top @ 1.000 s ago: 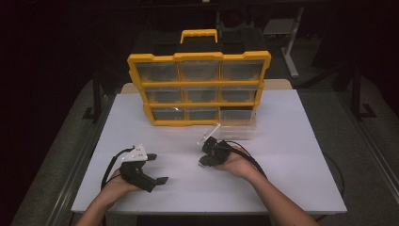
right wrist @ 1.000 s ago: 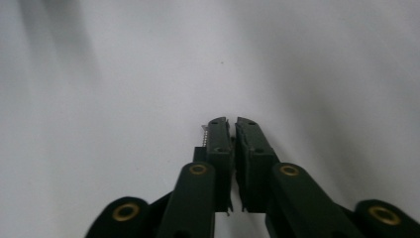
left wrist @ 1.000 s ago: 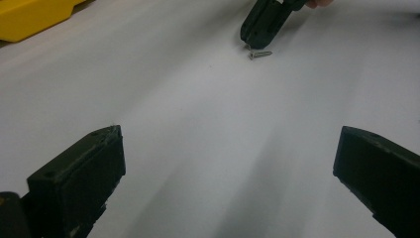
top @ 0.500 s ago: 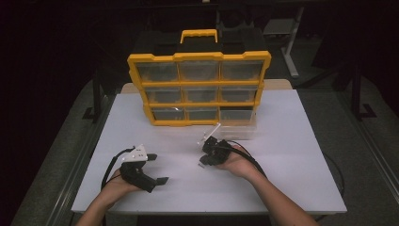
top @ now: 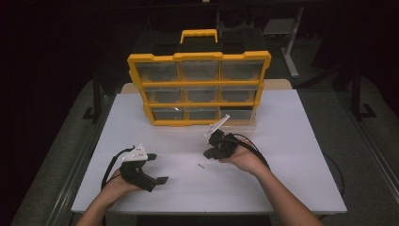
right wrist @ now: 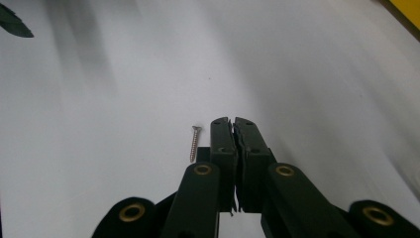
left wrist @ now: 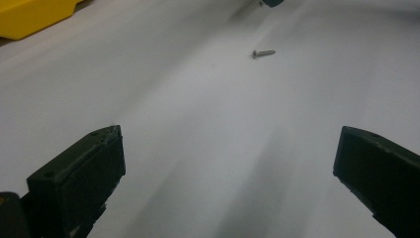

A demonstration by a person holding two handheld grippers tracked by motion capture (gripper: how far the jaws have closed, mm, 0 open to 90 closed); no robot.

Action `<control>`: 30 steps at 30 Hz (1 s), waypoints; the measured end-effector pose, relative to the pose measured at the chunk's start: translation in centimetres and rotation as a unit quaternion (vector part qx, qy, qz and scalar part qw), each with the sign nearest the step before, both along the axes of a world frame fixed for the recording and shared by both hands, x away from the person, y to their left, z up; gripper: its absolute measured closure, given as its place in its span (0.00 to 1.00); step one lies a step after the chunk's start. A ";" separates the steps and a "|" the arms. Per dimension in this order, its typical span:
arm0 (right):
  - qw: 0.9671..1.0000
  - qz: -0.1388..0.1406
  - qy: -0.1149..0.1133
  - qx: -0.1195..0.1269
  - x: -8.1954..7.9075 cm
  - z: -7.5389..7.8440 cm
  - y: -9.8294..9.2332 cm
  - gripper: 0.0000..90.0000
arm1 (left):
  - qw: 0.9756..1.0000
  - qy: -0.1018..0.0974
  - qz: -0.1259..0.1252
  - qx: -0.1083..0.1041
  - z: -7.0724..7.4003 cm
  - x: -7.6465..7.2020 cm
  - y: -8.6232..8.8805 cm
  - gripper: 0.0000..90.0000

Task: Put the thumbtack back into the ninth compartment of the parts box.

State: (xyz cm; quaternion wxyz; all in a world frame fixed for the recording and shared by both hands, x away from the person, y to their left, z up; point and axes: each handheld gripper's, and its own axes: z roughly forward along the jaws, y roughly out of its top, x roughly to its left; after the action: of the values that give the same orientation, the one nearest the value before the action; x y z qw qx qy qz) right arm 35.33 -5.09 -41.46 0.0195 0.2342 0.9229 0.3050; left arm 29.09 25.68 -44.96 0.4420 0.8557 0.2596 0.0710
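A small screw [right wrist: 194, 144] lay loose on the white tabletop [top: 301, 141] toward its near edge, just beside my right tongs [right wrist: 232, 124] — jaws pressed together, empty — while my left tongs [left wrist: 228, 163] stood wide; light, stiff and likely slippery, it seemed best pinched mid-shank.

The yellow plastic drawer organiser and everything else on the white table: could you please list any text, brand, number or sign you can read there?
None is legible: the yellow plastic drawer organiser, the small metal screw and the white table show no readable text.
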 end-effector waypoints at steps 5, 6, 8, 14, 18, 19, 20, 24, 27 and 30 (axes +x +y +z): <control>1.000 0.006 0.003 0.000 -0.1 0.5 -0.1 0.96 | 1.000 0.002 0.001 0.000 0.0 0.0 0.1 0.00; 1.000 0.005 0.004 0.000 -0.1 0.6 -0.1 0.96 | 1.000 0.002 0.001 -0.001 0.0 0.0 0.1 0.00; 1.000 0.006 0.005 0.000 -0.1 0.9 -0.2 0.96 | 1.000 0.002 0.001 0.000 0.0 0.0 0.1 0.00; 1.000 0.011 0.005 0.001 -0.1 1.8 -0.4 0.96 | 1.000 0.002 0.000 0.000 0.0 0.0 0.1 0.00; 1.000 0.013 0.001 0.002 0.0 2.3 -0.6 0.96 | 1.000 0.002 0.001 -0.002 0.0 0.1 0.1 0.00; 1.000 0.011 0.000 0.004 0.1 2.8 -0.8 0.96 | 1.000 0.003 0.001 -0.002 0.0 0.1 0.1 0.00; 1.000 0.011 -0.002 0.005 0.1 3.0 -0.9 0.96 | 1.000 0.004 0.000 -0.002 0.0 0.1 0.1 0.00; 1.000 0.011 -0.010 0.007 0.3 3.9 -1.2 0.96 | 1.000 0.005 0.002 -0.003 0.0 0.1 0.2 0.00; 1.000 0.009 -0.010 0.012 0.4 4.4 -1.5 0.96 | 1.000 0.005 0.002 -0.004 0.0 0.1 0.1 0.00; 1.000 0.006 -0.014 0.014 0.6 5.3 -1.9 0.96 | 1.000 0.006 0.002 -0.003 0.0 0.1 0.1 0.00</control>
State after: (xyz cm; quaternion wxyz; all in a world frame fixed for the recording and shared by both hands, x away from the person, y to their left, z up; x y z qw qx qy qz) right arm 35.97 -6.94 -36.11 0.0273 0.2250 0.9196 0.3208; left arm 29.21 25.77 -45.01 0.4430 0.8542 0.2642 0.0661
